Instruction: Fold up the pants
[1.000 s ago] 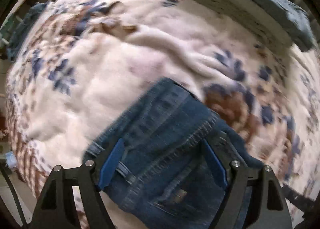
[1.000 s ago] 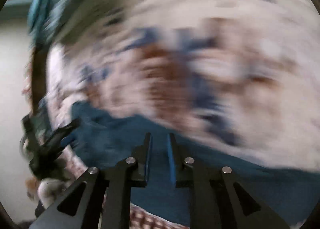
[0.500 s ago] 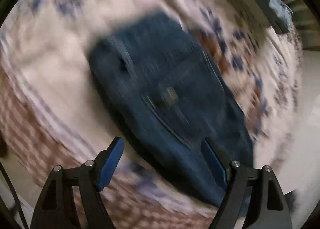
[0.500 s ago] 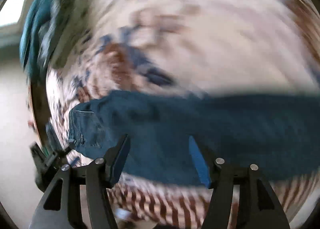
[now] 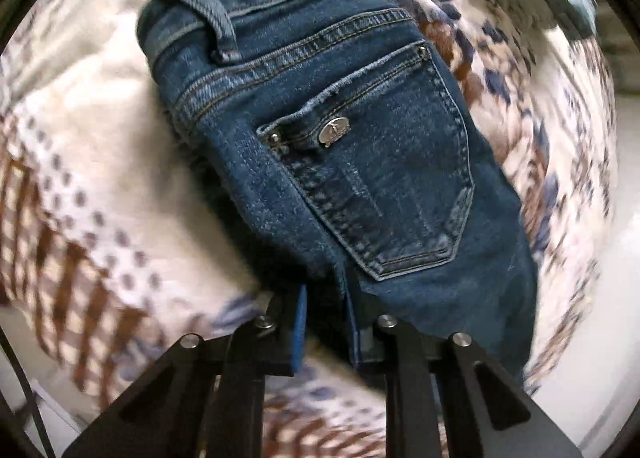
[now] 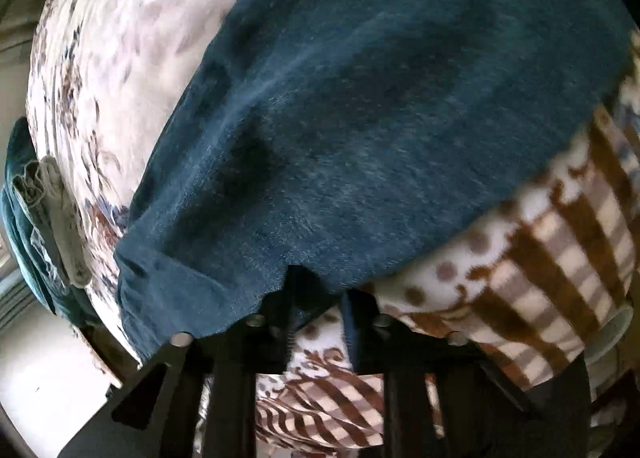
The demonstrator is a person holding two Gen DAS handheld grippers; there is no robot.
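While the jeans [image 5: 360, 145] lie on the floral bedspread [image 5: 80, 129], I see my left gripper [image 5: 325, 322] pinching their edge, and my right gripper [image 6: 318, 306] has just narrowed onto their hem.

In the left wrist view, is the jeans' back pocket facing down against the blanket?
No. The back pocket of the jeans faces up at the camera, its stitching and metal tag showing, above the patterned blanket.

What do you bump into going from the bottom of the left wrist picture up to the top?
Left gripper, shut on the jeans' edge → back pocket → waistband seam → belt loop → flowery blanket.
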